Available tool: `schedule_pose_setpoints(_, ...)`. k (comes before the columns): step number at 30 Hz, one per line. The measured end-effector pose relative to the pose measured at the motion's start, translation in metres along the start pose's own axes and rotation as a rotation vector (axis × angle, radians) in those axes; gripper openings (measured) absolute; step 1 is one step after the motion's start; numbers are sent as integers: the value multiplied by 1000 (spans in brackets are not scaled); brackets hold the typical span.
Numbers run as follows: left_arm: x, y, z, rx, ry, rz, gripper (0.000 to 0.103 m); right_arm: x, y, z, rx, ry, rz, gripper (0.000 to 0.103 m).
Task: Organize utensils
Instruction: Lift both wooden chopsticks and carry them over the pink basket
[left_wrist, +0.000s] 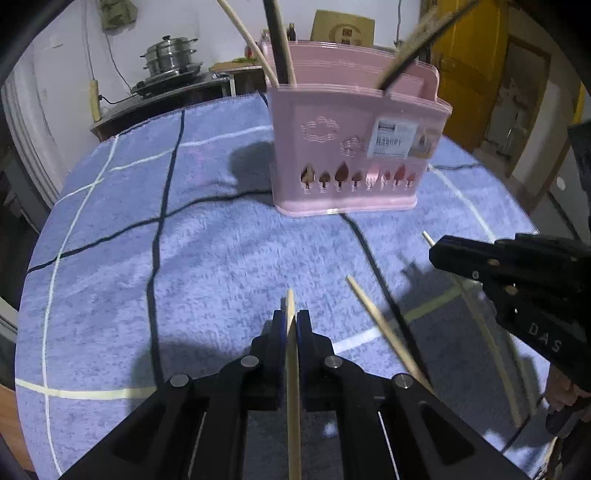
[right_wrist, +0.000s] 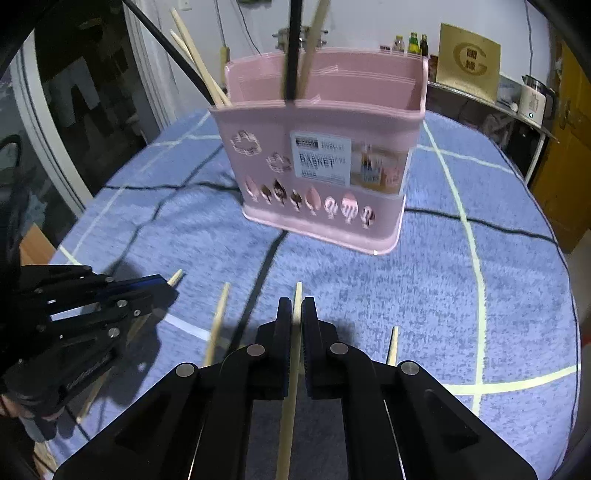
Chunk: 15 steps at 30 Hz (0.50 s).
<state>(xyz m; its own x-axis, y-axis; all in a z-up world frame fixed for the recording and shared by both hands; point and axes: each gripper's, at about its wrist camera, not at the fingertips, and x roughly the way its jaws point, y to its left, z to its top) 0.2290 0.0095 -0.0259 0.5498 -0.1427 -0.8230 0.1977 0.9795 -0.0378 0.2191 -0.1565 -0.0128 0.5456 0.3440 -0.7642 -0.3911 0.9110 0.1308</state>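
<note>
A: Item one, left gripper. State?

B: Jaws closed on a pale chopstick; the stick is pinched between the blue pads, its tip projecting ahead toward the basket. It is held above the towel, well short of the basket.

A: Item two, right gripper.

B: Jaws likewise closed on a second chopstick, tip forward. In the left view, this stick's tip is seen poking past the closed fingers.

A: Item three, the basket.

B: Pink, slotted, labelled, standing upright on the blue checked towel. Several sticks and a dark handle are already stowed, leaning out of the left and middle compartments. Which divider separates them cannot be told exactly.

A: Loose stock?

B: In the right view, one chopstick is seen on the towel between the two grippers, and another stick just right of the right gripper. Both are ungripped.

A: Step in hand?

B: Judged as transport: two sticks picked up, not yet deposited.

A: Next move?

B: Each stick would need to be lifted above the rim, tipped toward vertical, and lowered into a compartment before release. The leaning sticks should be avoided on approach. Two loose ones are left to collect.
</note>
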Motion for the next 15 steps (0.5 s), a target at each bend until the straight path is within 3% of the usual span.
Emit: schedule_pose_setpoints(15, -106, 4, 47, -2, -239, -38, 5, -90, 9, 39, -11, -232, 37, 5)
